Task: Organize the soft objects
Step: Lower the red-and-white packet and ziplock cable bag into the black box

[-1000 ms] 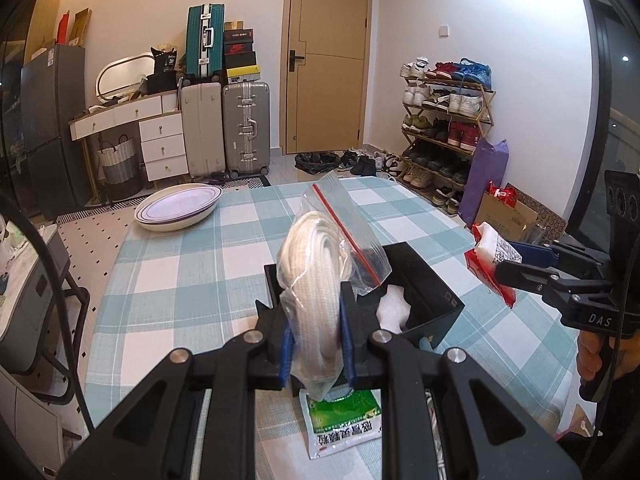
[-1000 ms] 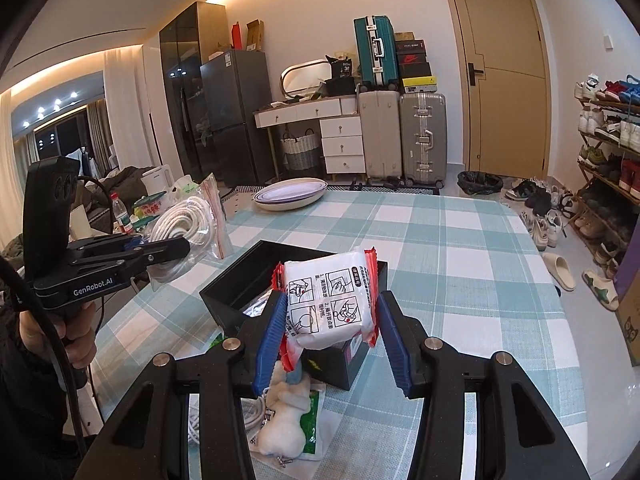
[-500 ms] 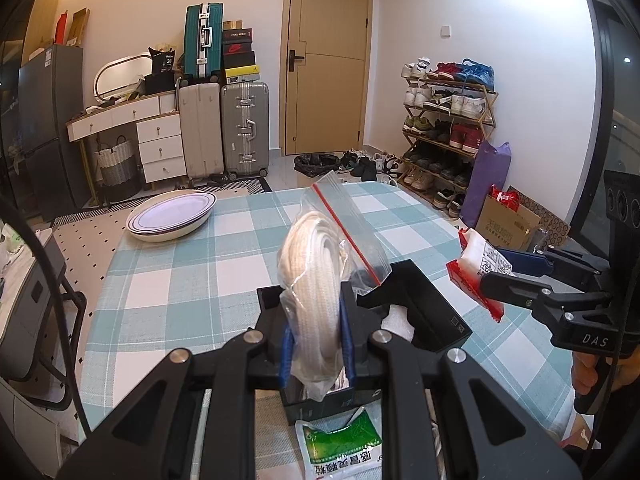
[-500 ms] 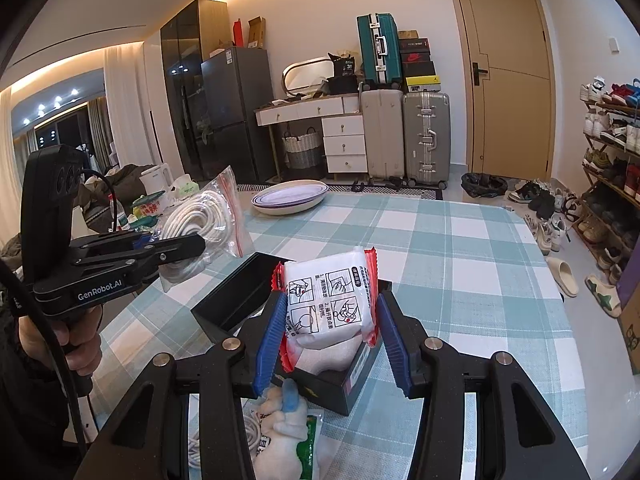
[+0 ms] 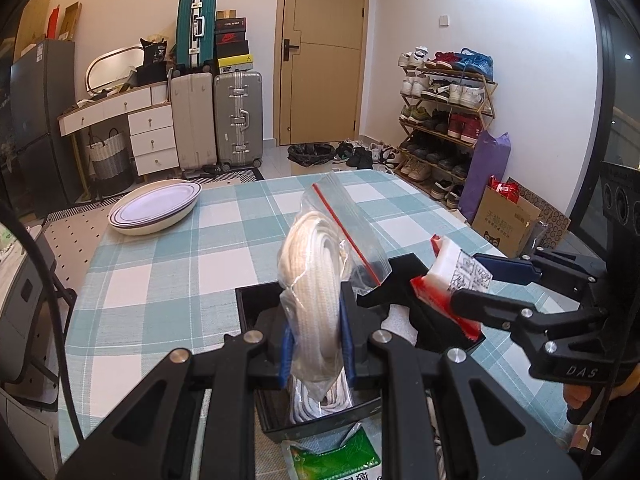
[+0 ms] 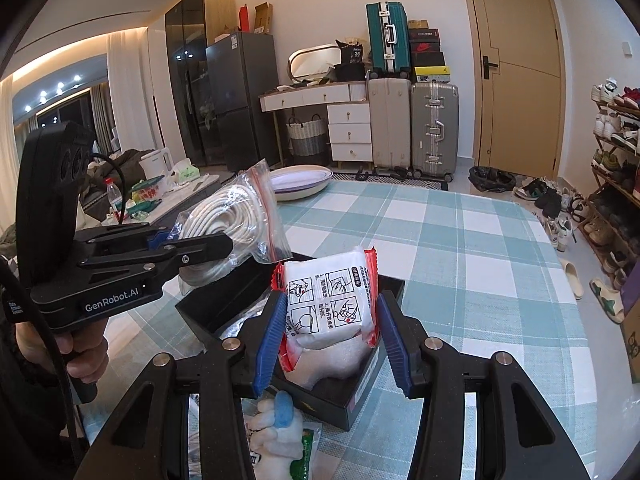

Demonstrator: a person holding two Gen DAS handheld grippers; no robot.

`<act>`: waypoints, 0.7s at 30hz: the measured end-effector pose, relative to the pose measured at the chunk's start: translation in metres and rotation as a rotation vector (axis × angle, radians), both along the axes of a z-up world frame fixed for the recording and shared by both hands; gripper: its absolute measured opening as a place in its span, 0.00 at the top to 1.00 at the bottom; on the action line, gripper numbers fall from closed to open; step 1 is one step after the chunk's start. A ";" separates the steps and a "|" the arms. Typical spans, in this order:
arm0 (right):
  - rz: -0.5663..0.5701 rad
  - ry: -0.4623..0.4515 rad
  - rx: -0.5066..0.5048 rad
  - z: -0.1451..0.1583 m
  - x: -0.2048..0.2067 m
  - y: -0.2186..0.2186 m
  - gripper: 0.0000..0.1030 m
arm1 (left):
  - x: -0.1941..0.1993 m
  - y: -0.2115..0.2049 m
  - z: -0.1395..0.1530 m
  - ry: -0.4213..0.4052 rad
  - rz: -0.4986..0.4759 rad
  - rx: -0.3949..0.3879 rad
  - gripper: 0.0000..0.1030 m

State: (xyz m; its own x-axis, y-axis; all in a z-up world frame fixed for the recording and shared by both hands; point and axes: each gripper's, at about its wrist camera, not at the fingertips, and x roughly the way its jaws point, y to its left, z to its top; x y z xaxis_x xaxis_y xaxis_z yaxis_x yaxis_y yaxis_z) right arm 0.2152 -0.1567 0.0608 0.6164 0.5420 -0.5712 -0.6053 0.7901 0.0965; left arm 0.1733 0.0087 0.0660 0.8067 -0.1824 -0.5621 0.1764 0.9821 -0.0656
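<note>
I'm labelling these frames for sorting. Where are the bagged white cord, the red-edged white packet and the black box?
bagged white cord [image 5: 316, 280], left wrist view, on the coil.
red-edged white packet [image 6: 328, 300], right wrist view, on its printed face.
black box [image 6: 224, 300], right wrist view, on its left inner wall.

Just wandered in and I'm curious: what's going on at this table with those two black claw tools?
A person is tidying soft things into a black box on the checked table, working a handheld gripper in each hand. The left gripper has its jaws shut on a clear zip bag of white cord; the right gripper grips a red-edged white packet. Both are held just over the open box, which already holds something white.
</note>
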 end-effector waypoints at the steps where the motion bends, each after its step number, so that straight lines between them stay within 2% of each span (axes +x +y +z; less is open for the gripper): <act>1: -0.001 0.001 -0.007 -0.003 0.002 0.002 0.54 | 0.000 0.000 -0.002 -0.001 -0.002 -0.001 0.83; 21: 0.009 0.017 -0.061 -0.028 0.021 0.019 0.54 | 0.018 -0.012 -0.026 0.022 -0.006 0.035 0.83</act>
State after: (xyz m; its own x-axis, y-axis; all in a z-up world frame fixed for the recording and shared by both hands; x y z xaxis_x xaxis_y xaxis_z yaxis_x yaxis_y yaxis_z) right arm 0.2365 -0.1382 0.0327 0.6016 0.5114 -0.6137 -0.6115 0.7891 0.0581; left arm 0.1915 -0.0036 0.0398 0.7930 -0.1674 -0.5858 0.1813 0.9828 -0.0355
